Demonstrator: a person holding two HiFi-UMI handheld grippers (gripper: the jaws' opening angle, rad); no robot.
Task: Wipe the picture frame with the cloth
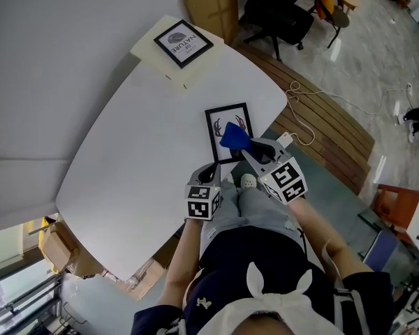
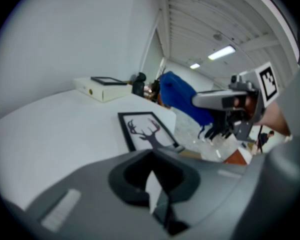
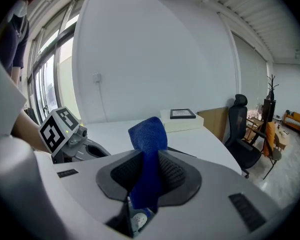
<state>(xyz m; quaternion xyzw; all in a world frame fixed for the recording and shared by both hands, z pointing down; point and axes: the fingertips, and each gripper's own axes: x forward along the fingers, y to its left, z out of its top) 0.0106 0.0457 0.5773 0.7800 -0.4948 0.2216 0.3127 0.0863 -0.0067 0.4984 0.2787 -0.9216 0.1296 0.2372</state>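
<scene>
Right claw (image 3: 149,173): we're seeing it clamping the blue cloth (image 3: 149,134), which is hanging over the picture frame (image 1: 218,128)
Left claw (image 2: 152,179): jaws are sitting together on nothing, just beside the frame's near corner
Picture frame: lying flat on the white surface (image 1: 146,152), near our edge

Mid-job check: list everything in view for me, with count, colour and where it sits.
table: one, white, fills the middle of the head view
deer picture frame: one, black-edged, flat near the table's near edge
cloth: one, blue, over the deer picture frame's right part
flat box: one, cream, far end of the table
second frame: one, black, lying on the flat box
cardboard box: one, brown, beyond the table
office chair: one, black, on the floor beyond the table
cable: one, white, on the floor right of the table
left gripper: grey, jaws together, nothing seen between, by the deer frame's near left corner
right gripper: grey, shut on the cloth
</scene>
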